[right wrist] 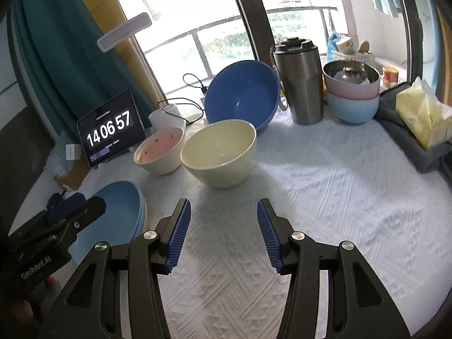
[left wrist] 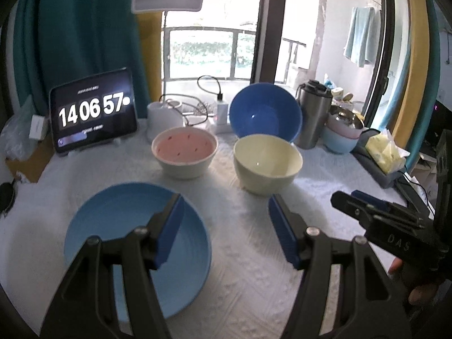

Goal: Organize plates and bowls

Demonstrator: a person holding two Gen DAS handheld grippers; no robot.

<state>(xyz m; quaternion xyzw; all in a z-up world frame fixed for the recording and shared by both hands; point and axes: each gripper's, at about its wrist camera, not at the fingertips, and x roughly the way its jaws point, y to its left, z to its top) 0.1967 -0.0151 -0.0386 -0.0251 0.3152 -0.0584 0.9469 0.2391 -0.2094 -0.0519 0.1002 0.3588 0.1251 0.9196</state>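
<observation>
Both grippers [left wrist: 224, 206] [right wrist: 223, 212] half-open, empty — cream bowl [right wrist: 219, 152] leans on blue bowl [right wrist: 243, 91] — careless nudge risks toppling.

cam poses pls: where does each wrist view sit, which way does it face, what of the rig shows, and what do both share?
Left wrist: on the left gripper, angled down at the table; light blue plate beneath its open fingers, right gripper and a hand at right.
Right wrist: on the right gripper, angled down over the white tablecloth; left gripper at left.
Shared: cream bowl, pink-lined bowl, dark blue bowl, clock tablet.
</observation>
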